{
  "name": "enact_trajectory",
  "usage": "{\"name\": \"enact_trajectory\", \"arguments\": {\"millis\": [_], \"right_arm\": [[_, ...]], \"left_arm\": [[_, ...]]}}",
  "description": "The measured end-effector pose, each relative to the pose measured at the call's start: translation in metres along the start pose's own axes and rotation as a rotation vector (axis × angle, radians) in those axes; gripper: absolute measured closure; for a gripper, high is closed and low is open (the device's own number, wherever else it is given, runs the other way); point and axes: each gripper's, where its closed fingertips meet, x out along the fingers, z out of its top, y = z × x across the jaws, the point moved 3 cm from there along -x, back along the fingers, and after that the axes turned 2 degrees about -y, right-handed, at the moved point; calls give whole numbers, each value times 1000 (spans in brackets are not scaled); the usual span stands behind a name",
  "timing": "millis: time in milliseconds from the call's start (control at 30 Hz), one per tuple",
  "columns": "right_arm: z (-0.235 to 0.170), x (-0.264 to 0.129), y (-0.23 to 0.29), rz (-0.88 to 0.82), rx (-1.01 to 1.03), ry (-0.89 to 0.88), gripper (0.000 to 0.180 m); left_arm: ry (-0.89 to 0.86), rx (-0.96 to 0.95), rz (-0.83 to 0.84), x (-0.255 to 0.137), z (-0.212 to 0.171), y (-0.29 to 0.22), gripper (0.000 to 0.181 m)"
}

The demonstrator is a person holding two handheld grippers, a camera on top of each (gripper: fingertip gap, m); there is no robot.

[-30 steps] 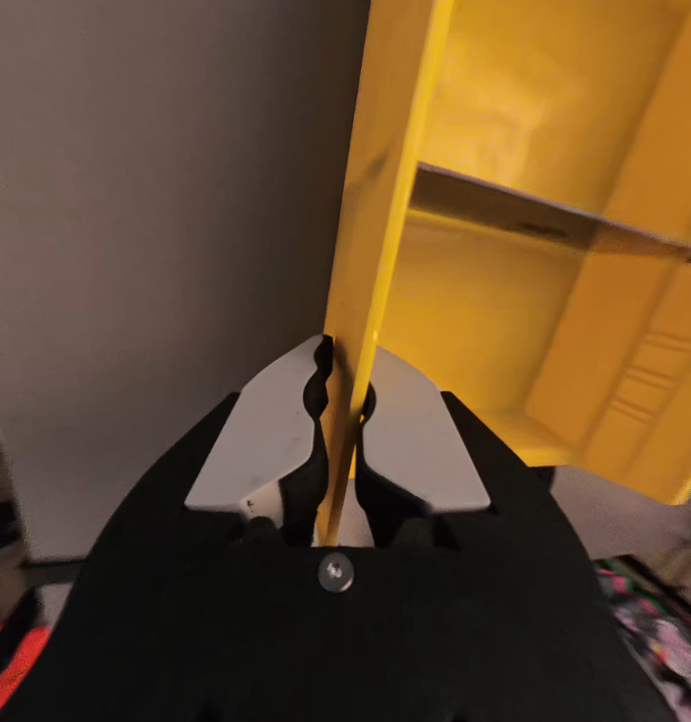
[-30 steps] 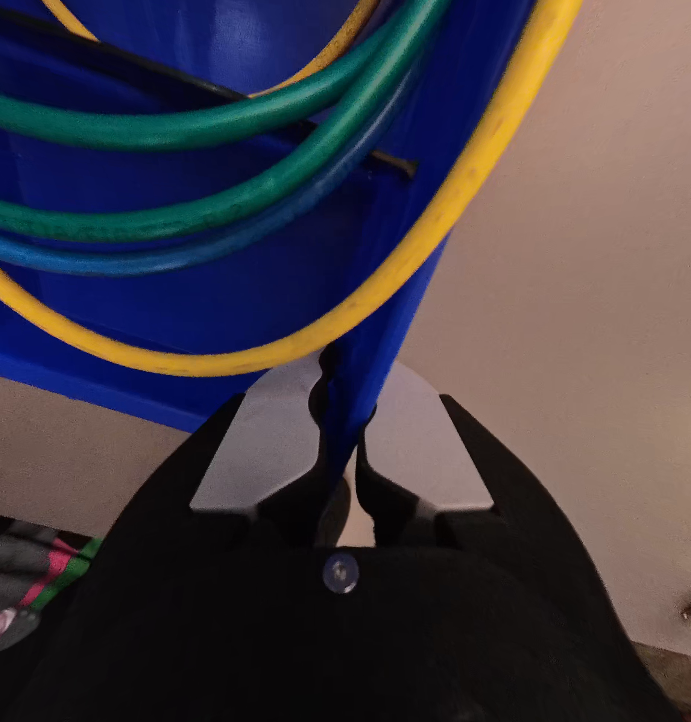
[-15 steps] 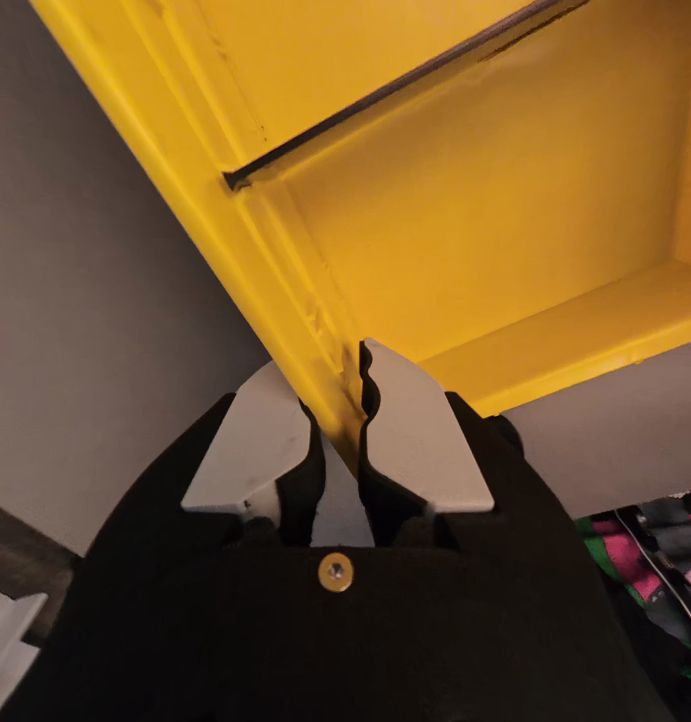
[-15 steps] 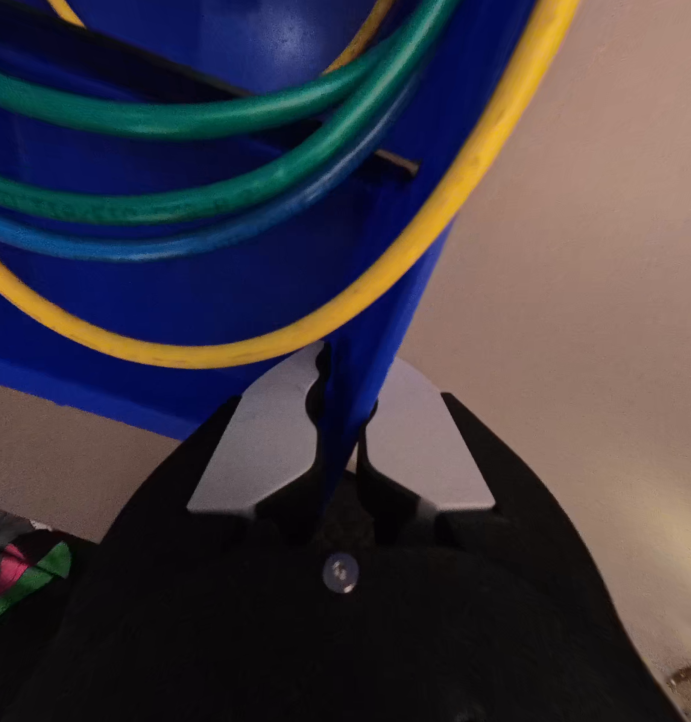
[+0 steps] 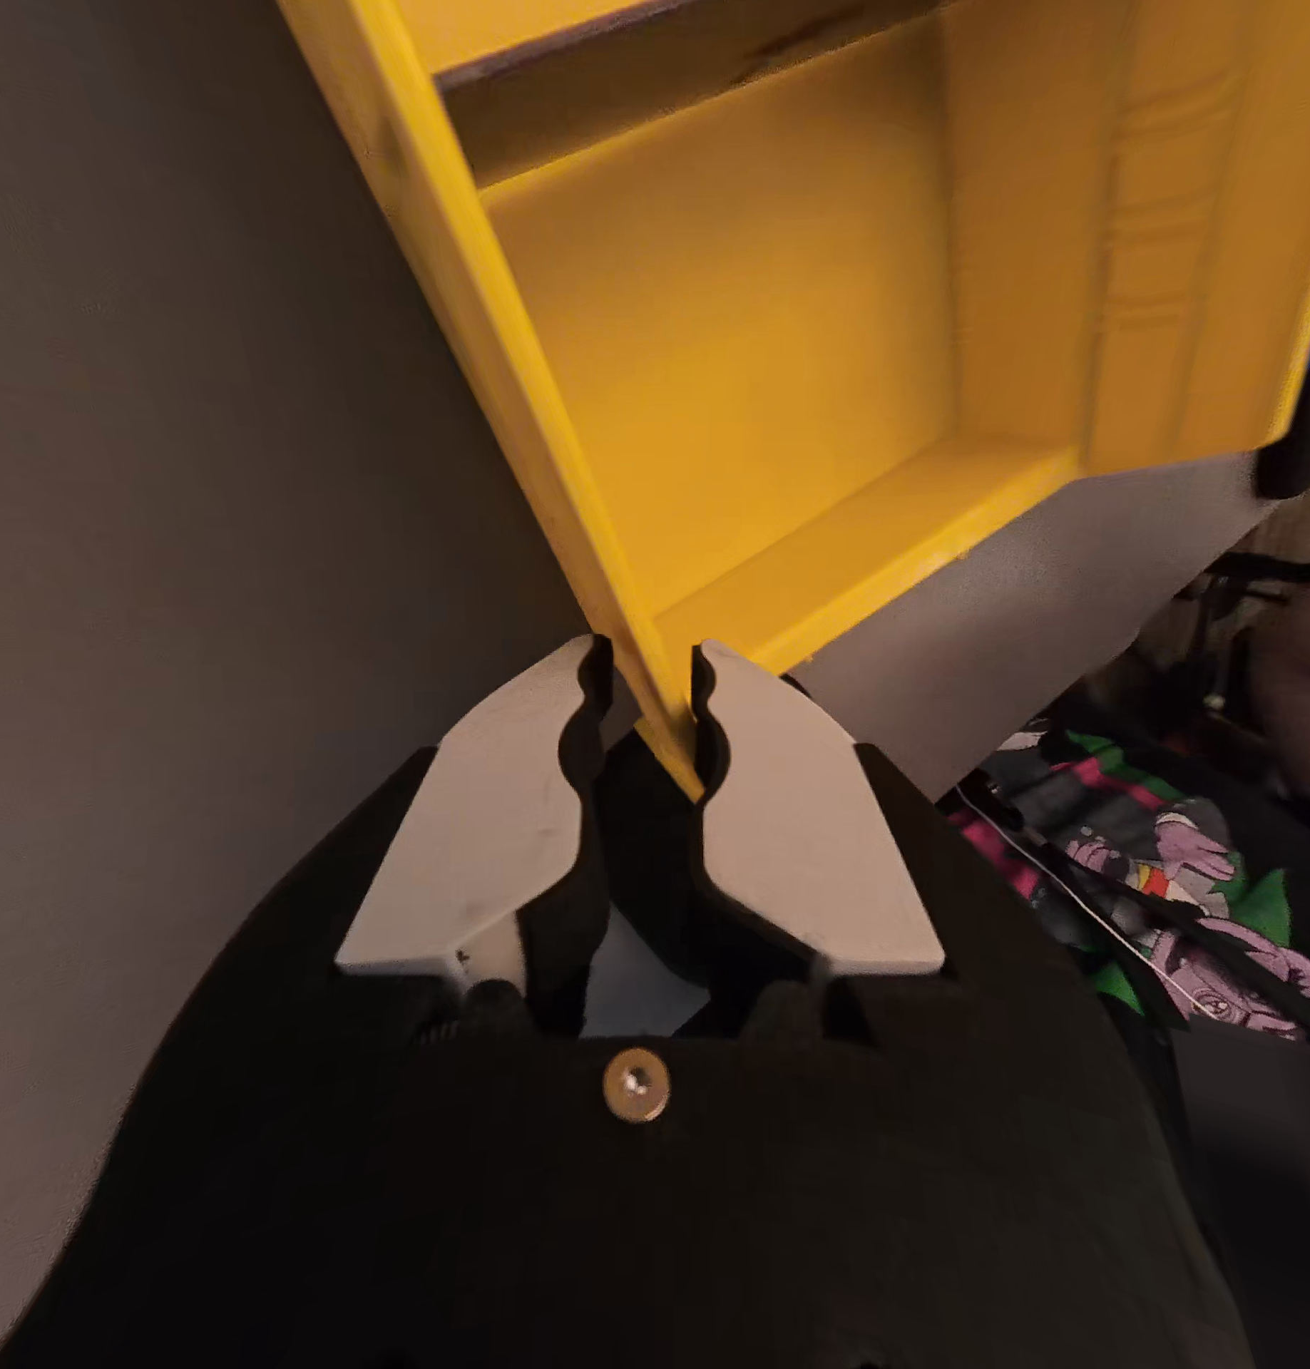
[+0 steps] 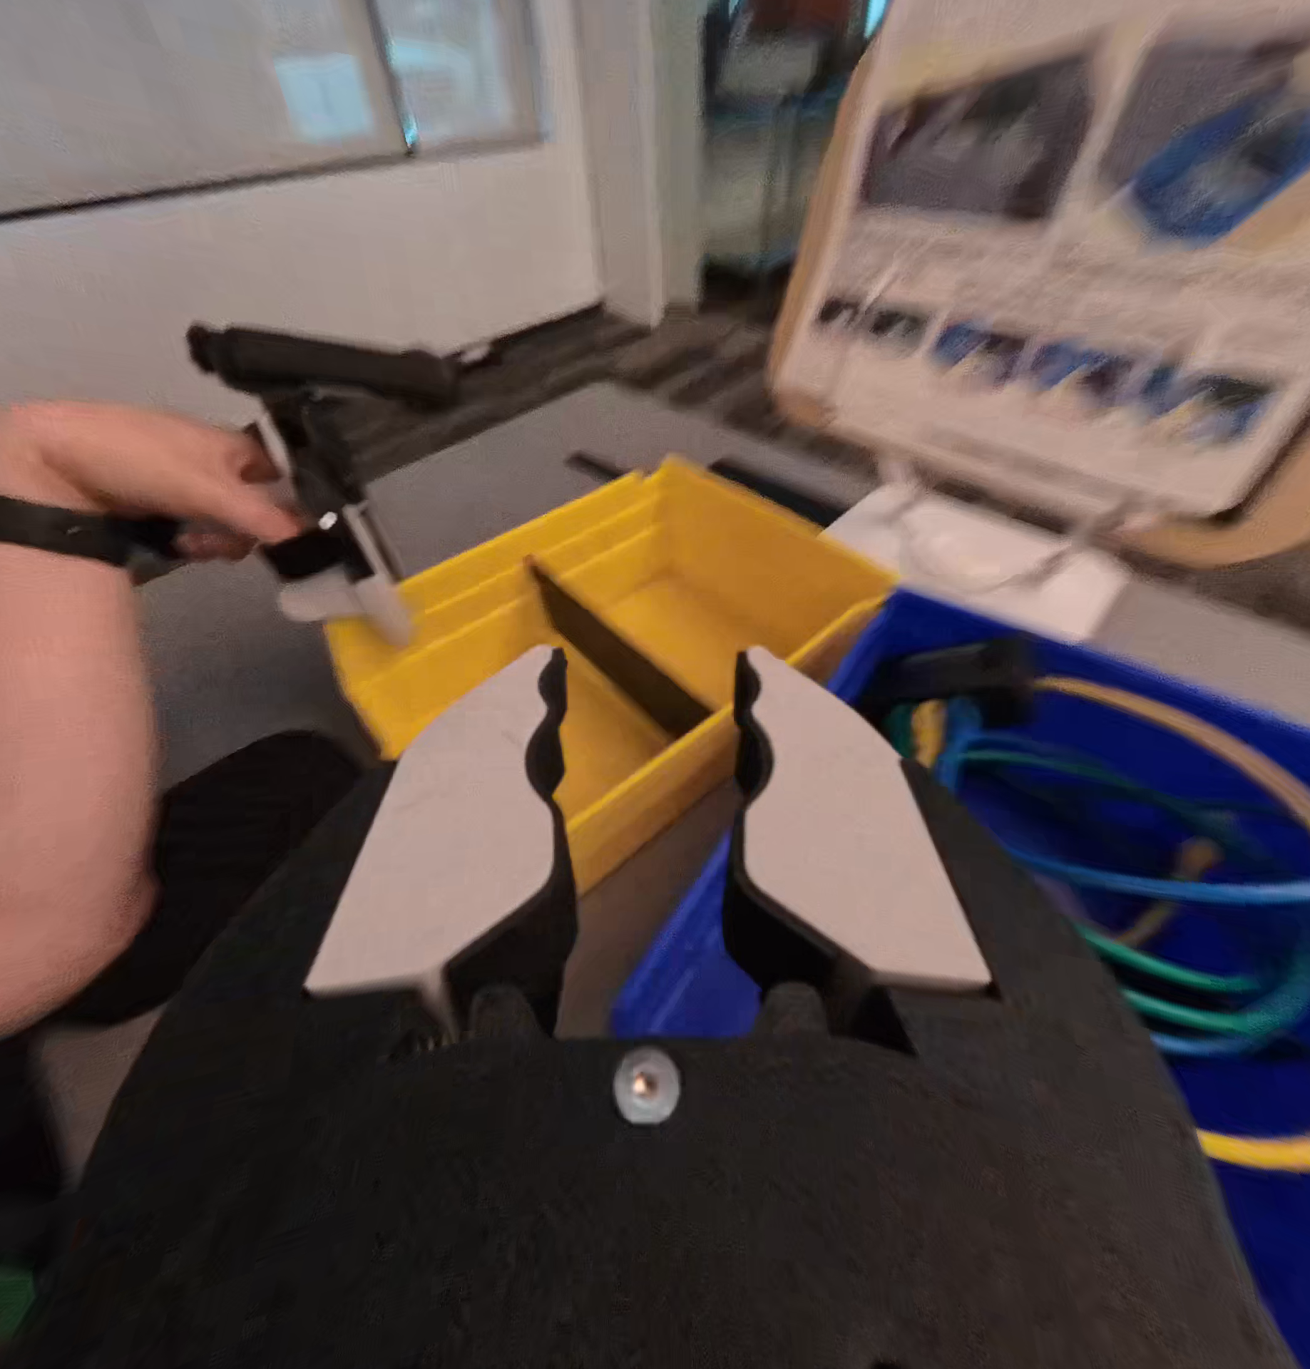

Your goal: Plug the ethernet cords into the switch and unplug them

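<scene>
A blue bin (image 6: 681, 963) stands on the table at the right and holds coiled green (image 6: 1192, 985), blue (image 6: 1155, 889) and yellow (image 6: 1266, 1159) cords and a black device (image 6: 955, 674). My right gripper (image 6: 648, 659) is open and empty, above the gap between the blue bin and an empty yellow bin (image 6: 637, 800). My left gripper (image 5: 644, 652) has its jaws parted around the side wall of the yellow bin (image 5: 748, 370); the wall touches only the right finger. The left gripper also shows in the right wrist view (image 6: 385, 622), at the bin's left corner.
A person's hand (image 6: 118, 474) holds the left gripper. A cardboard box with printed pictures (image 6: 1044, 296) and a white item (image 6: 970, 555) stand behind the bins. A black object (image 6: 326, 363) lies at the back left. A colourful cloth (image 5: 1155, 889) lies below the table edge. My right fingertips sit around 30 centimetres from my left ones.
My right gripper let go of the blue bin's wall, opened and drew back; the bin now rests on the table. My left gripper's jaws parted around the yellow bin's wall.
</scene>
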Motion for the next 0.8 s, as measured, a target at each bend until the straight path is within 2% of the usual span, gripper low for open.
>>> {"name": "enact_trajectory", "arguments": {"millis": [33, 67, 100, 167, 300, 367, 500, 567, 667, 700, 767, 800], "right_arm": [[-17, 22, 17, 112, 75, 168, 130], [-37, 40, 22, 146, 123, 339, 125], [-52, 55, 16, 100, 138, 452, 125], [-70, 75, -3, -18, 137, 551, 135], [-108, 90, -3, -48, 185, 855, 130], [-104, 103, -3, -82, 165, 895, 137], [-112, 125, -7, -163, 279, 995, 138], [-121, 126, 1, -134, 360, 1061, 138], [-131, 141, 0, -170, 425, 1014, 135], [-136, 146, -4, -182, 422, 1003, 138], [-146, 151, -12, -213, 409, 1017, 158], [-146, 154, -13, -198, 454, 1009, 163]], "left_arm": [[-31, 2, -10, -6, -2, -1, 159], [-64, 8, -14, -12, -3, -2, 159], [-98, 17, -6, -19, -4, -2, 160], [-162, 25, 15, -31, -5, -2, 161], [-274, 22, 78, -53, -7, 0, 164], [-332, 27, 87, -64, -7, -1, 164], [-414, 39, 118, -79, -9, -3, 165], [-448, 43, 129, -86, -11, -2, 165], [-520, 38, 137, -98, -6, -1, 167], [-546, 31, 140, -102, -5, -1, 167], [-606, 22, 153, -112, -1, 0, 169], [-644, 20, 161, -119, 0, -1, 169]]}}
